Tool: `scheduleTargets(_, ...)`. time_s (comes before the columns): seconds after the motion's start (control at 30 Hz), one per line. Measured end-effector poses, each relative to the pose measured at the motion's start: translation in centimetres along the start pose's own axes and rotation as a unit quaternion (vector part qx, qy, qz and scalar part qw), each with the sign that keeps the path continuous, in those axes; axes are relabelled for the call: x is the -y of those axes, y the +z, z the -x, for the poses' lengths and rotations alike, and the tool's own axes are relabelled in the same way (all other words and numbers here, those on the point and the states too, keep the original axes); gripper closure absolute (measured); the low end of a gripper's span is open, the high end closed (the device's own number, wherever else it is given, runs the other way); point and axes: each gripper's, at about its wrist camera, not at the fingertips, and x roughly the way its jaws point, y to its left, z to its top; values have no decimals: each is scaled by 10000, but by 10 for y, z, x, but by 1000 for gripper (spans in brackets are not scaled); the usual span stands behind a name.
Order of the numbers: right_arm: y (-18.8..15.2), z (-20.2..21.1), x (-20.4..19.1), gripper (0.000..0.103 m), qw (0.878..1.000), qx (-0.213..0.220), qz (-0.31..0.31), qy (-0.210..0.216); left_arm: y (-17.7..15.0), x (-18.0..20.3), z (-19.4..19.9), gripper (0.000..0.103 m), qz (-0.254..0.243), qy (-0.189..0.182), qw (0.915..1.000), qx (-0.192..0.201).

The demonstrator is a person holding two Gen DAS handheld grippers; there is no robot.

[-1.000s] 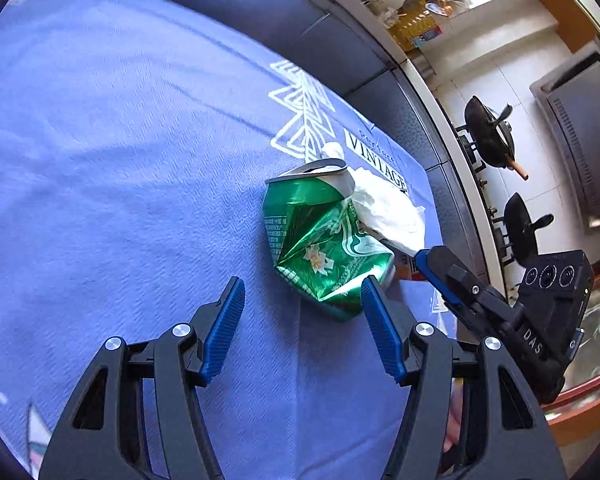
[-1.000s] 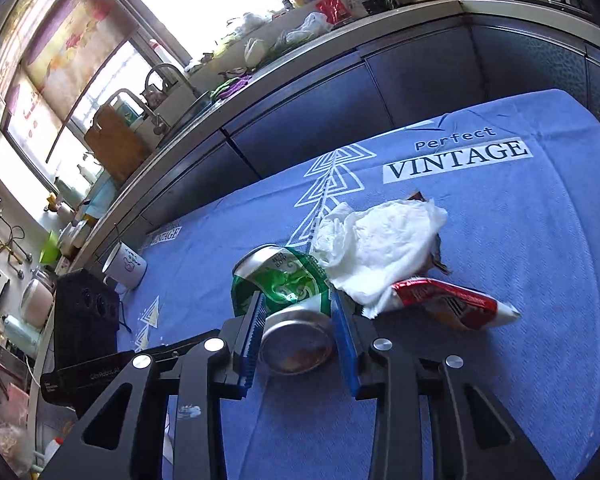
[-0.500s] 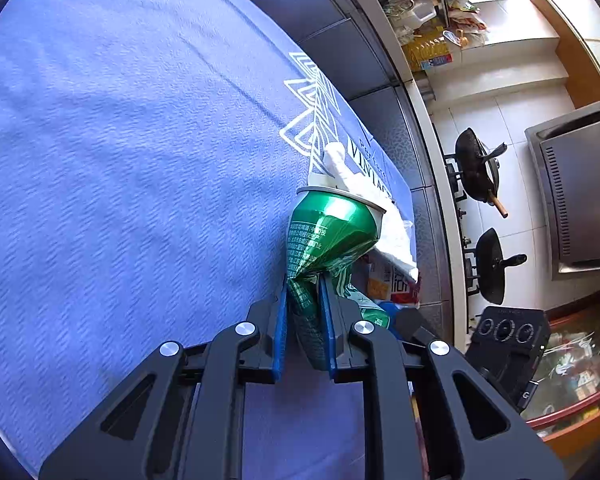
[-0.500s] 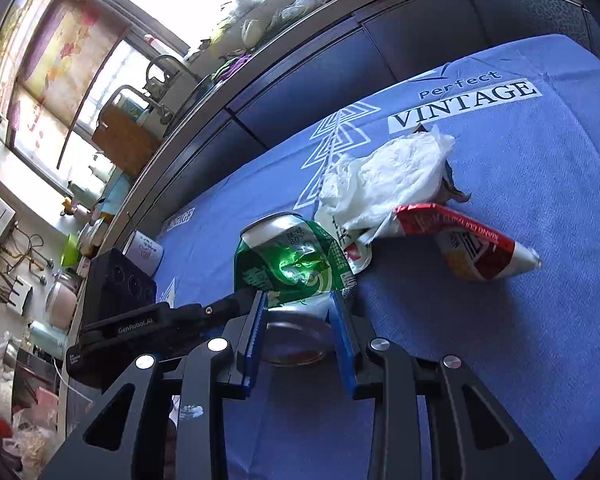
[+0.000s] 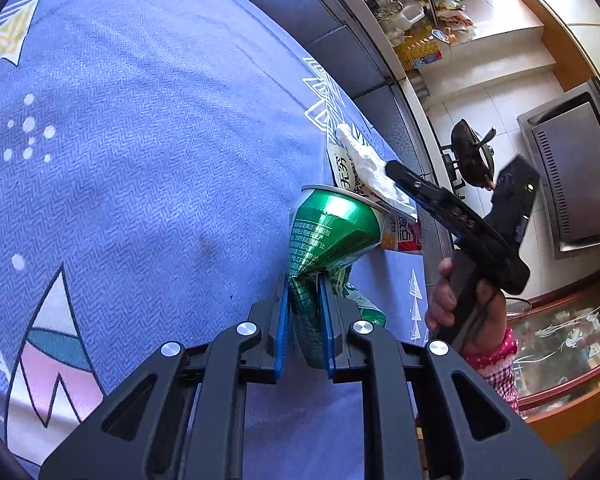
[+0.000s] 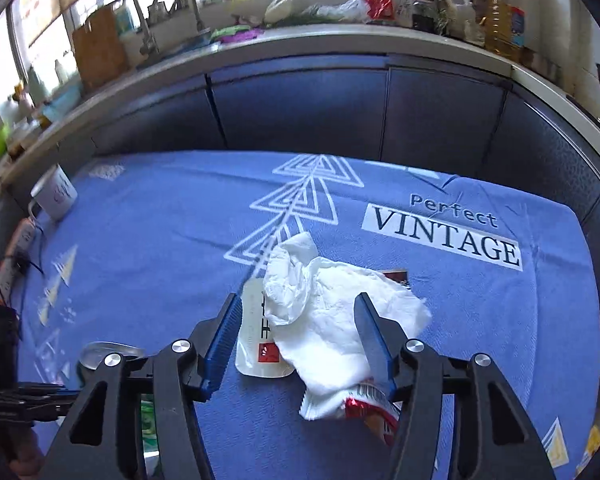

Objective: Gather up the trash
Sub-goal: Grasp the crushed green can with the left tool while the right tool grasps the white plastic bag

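Two sets of tongs over one blue-clothed desk. Left tongs [image 5: 305,312] clenched on the crushed waist of a green can [image 5: 330,232], rim end sticking out toward 12 o'clock past the blue pads [image 5: 283,320], lifted clear of the cloth as far as can be told. Right tongs [image 6: 296,336] released and widening, straddling a crumpled white tissue [image 6: 332,316]; pads apart from the paper, nothing gripped. Under the tissue, at 9 o'clock of it, a white sachet [image 6: 256,336] with a red mark, flat on the cloth just beside the left-side finger. At 5 o'clock of the tissue, a red snack wrapper [image 6: 372,404], half hidden by the right-side finger. Seen from the left wrist, the same tissue [image 5: 370,170] and wrappers lying at 1 o'clock of the can, with the other tongs' black body above them, gripped by a hand [image 5: 446,300] in a pink dotted sleeve.

Blue tablecloth [image 6: 160,240] printed with white triangles and "Perfect VINTAGE". White mug [image 6: 54,196] at 10 o'clock near the desk edge. Beyond, dark cabinet fronts [image 6: 300,108] under a pale cluttered counter with tap, chopping board and oil bottles; a black wok [image 5: 470,152] on a stove at 2 o'clock in the left view.
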Motion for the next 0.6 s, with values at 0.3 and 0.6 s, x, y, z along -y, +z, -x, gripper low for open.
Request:
scheduleTargets(0.3, -53, 15, 11, 96, 9987, -152, -387, 298, -12, 15, -8, 89, -267, 22, 9995, -178)
scheduleTargets(0.6, -148, 122, 48, 96, 9682, 1091, -1612, 1574, -34, 35, -16, 90, -465, 30, 9981, -402)
